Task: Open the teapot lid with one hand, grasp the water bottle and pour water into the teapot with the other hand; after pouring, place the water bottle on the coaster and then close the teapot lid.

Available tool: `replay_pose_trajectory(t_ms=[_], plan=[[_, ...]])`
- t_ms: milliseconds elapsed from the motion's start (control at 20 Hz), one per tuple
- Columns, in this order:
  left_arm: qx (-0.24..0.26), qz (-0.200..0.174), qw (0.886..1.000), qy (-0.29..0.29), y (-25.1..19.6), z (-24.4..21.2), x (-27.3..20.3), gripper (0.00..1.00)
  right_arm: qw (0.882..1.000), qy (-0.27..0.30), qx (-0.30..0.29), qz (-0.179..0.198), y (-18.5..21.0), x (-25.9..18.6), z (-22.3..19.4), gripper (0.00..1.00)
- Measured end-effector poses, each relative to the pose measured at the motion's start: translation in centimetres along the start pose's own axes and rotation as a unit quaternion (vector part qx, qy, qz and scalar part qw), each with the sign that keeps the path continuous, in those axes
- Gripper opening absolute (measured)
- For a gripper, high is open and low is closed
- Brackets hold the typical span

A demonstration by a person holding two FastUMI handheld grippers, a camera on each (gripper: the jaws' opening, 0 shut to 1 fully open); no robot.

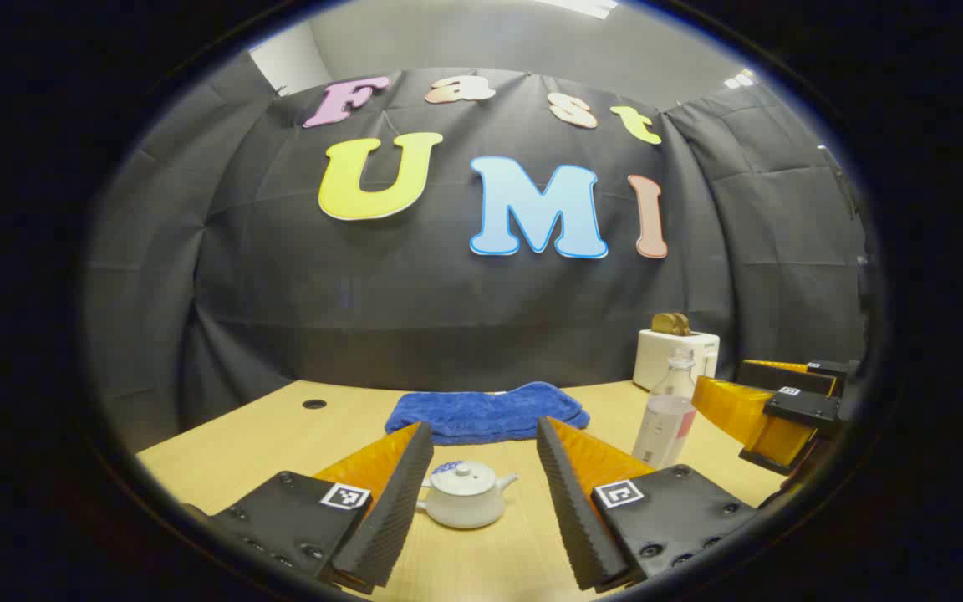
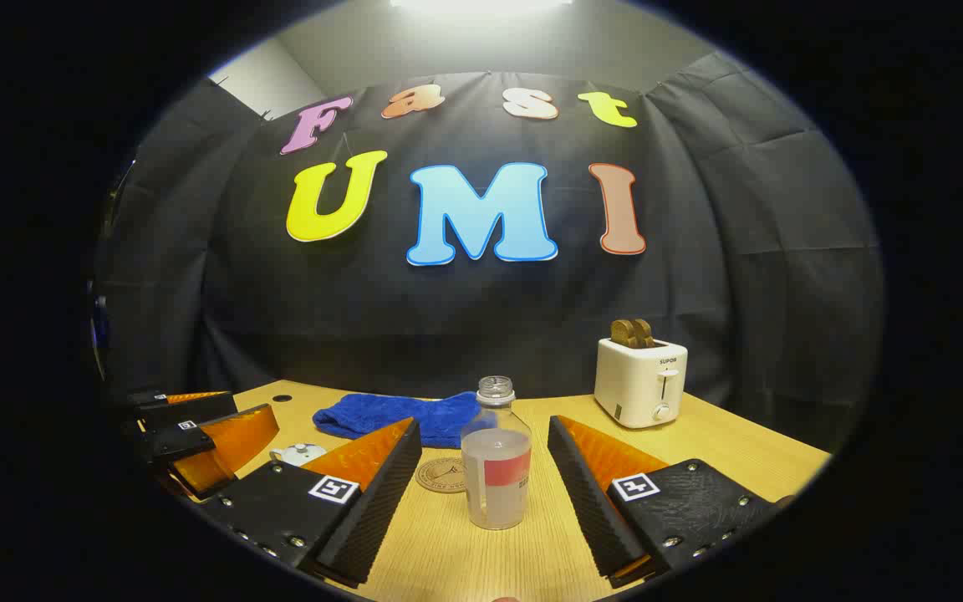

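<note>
A small white teapot point(image 1: 465, 495) with its lid on stands on the wooden table, in front of my open left gripper point(image 1: 484, 441) and between the lines of its fingers. In the right gripper view the teapot point(image 2: 298, 454) peeks out at the left, behind the left gripper point(image 2: 197, 435). A clear uncapped water bottle point(image 2: 496, 456) with a red label stands upright in front of my open right gripper point(image 2: 481, 435), untouched. The bottle point(image 1: 667, 411) also appears right of the teapot, with the right gripper point(image 1: 770, 401) beside it. A round brown coaster point(image 2: 441, 474) lies just left of and behind the bottle.
A blue towel point(image 1: 486, 412) lies crumpled at the back of the table point(image 1: 239, 443). A white toaster point(image 2: 640, 382) holding bread stands at the back right. A small round hole point(image 1: 313, 404) sits in the tabletop at the far left.
</note>
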State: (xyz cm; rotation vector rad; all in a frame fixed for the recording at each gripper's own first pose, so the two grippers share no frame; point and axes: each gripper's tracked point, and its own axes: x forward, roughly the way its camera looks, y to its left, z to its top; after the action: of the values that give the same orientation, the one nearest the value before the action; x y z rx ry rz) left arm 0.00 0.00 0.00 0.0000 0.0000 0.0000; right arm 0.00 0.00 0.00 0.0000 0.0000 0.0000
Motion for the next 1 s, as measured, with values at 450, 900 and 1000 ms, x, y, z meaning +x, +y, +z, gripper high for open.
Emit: replay_pose_trajectory(t_ms=[450, 900, 1000], plan=[[-0.002, 0.0, 1.0, 0.027, 0.4, -1.6, 1.4, 0.83, 1.0, 0.008, -0.001, 0.001, 0.0, 0.8, -0.8, 0.95], [-0.005, 0.0, 0.998, 0.055, 1.3, -4.3, 4.3, 0.83, 1.0, 0.016, -0.002, 0.0, 0.2, 1.3, -1.6, 0.95], [-0.009, -0.002, 0.998, 0.062, 1.5, -4.9, 5.1, 0.83, 1.0, 0.018, -0.003, -0.001, 0.2, 1.5, -1.8, 0.95]])
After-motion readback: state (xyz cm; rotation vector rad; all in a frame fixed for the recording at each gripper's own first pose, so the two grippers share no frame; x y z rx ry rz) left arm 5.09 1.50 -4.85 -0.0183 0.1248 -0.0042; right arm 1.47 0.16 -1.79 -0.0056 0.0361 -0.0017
